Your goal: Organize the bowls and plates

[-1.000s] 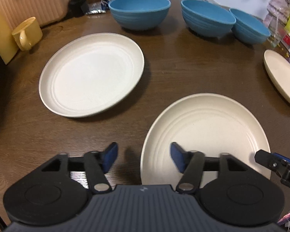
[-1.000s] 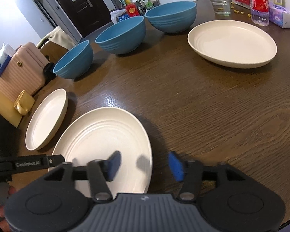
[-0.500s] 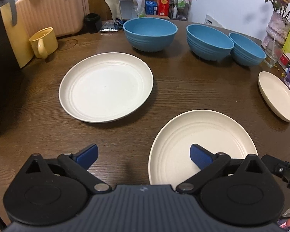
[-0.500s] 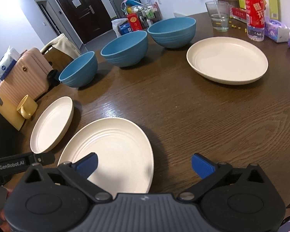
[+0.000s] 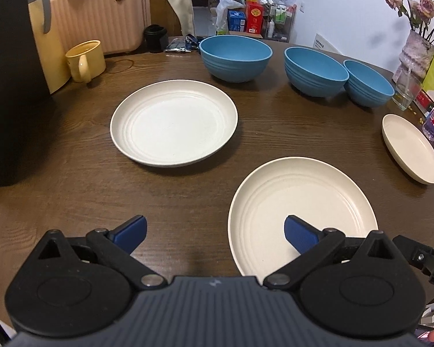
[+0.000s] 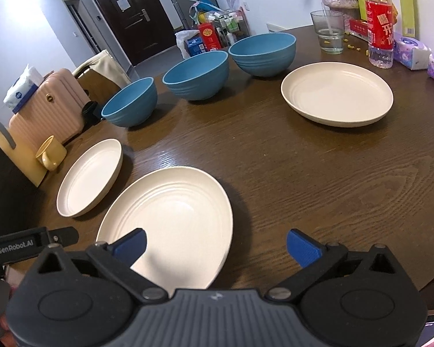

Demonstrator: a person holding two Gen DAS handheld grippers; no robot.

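Nearby, yellow mug [image 5: 85, 60] beside pink suitcase [image 5: 101, 14]

Home dining table [image 5: 188, 190], suitcase [image 5: 101, 14] nearby

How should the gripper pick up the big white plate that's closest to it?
Probably by the rim of the nearest plate, coming low from its near edge. It lies flat on the table, too wide to span, but its raised rim would let the open right gripper pinch one pad over, one under.
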